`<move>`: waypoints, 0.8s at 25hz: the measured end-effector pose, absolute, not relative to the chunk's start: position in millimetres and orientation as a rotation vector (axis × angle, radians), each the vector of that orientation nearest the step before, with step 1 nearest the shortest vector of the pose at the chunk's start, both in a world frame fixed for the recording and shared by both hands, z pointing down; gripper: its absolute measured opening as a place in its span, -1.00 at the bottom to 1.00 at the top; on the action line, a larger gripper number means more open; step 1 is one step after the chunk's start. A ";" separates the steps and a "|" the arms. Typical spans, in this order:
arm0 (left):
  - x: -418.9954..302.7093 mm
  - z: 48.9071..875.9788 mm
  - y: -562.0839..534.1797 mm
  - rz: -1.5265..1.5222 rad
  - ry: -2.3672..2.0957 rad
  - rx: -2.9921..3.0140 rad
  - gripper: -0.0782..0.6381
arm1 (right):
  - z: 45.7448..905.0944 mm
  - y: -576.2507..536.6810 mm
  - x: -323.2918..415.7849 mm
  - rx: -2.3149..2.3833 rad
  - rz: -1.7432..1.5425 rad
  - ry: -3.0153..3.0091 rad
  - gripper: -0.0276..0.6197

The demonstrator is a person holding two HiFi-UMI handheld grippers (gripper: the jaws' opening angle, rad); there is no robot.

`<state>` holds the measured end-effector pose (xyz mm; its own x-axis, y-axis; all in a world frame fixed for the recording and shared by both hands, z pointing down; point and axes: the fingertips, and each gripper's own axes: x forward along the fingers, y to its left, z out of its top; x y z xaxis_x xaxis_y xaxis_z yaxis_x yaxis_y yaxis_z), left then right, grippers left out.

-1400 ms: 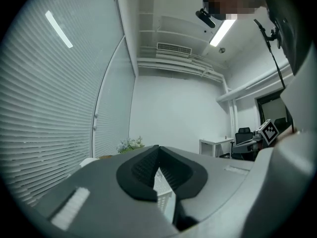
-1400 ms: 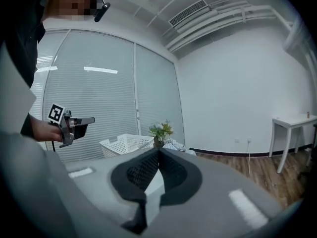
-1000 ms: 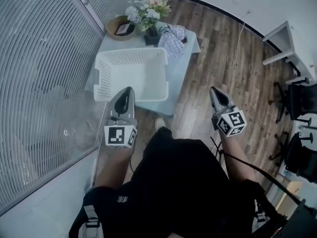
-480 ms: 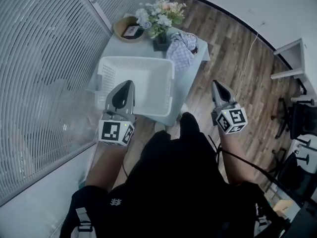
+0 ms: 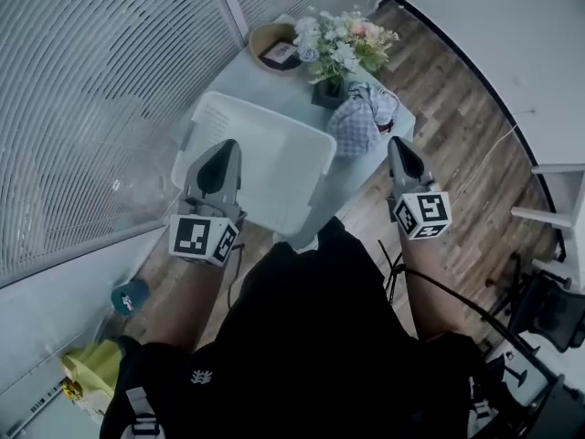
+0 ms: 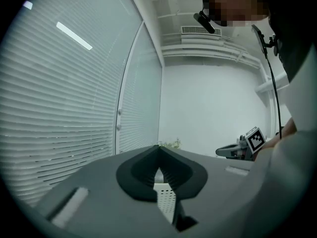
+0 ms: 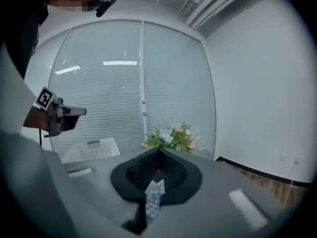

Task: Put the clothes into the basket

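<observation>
- Both the left gripper (image 5: 223, 146) and the right gripper (image 5: 398, 143) are held shut, with nothing clamped.
- The clothes (image 5: 363, 122) are piled just beyond the right gripper's tip.
- The basket (image 5: 272, 117) is set before the left gripper.

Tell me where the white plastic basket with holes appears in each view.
Head view: white perforated plastic basket at centre.
Left gripper view: basket at bottom centre, a sliver seen through the slot below the jaws.
Right gripper view: basket low, left of centre.
Shared landmark: bouquet of pale flowers.
</observation>
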<state>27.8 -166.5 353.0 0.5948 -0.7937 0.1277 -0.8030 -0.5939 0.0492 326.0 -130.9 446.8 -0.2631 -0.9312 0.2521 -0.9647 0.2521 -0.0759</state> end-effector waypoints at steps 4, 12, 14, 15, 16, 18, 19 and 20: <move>37.2 353.8 -184.1 0.152 -1.443 2.684 -0.76 | 471.8 -165.4 342.2 1.771 0.362 -2.340 -0.91; 45.3 373.4 -208.0 0.190 -1.538 2.609 -0.76 | 518.6 -204.4 353.6 1.633 0.384 -2.334 -0.74; 47.1 376.9 -215.1 0.193 -1.557 2.600 -0.76 | 528.8 -211.2 357.5 1.608 0.388 -2.324 -0.59; 48.3 379.0 -218.3 0.197 -1.566 2.596 -0.76 | 534.1 -214.5 358.4 1.591 0.385 -2.318 -0.47; 49.8 381.7 -221.4 0.202 -1.574 2.591 -0.76 | 540.2 -217.9 359.0 1.572 0.381 -2.311 -0.35; 53.9 388.6 -226.7 0.213 -1.583 2.581 -0.76 | 555.6 -224.6 359.5 1.533 0.390 -2.295 -0.08; 56.2 391.9 -228.7 0.219 -1.586 2.579 -0.76 | 563.6 -227.4 359.0 1.513 0.400 -2.289 0.03; 57.9 394.7 -230.1 0.223 -1.590 2.575 -0.76 | 571.1 -229.7 358.4 1.495 0.409 -2.283 0.10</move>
<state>57.9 -230.1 394.7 0.4418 -0.8789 0.1800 -0.8945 -0.4468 0.0136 358.4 -229.7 571.1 -0.3619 -0.8088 0.4635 -0.9195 0.3916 -0.0345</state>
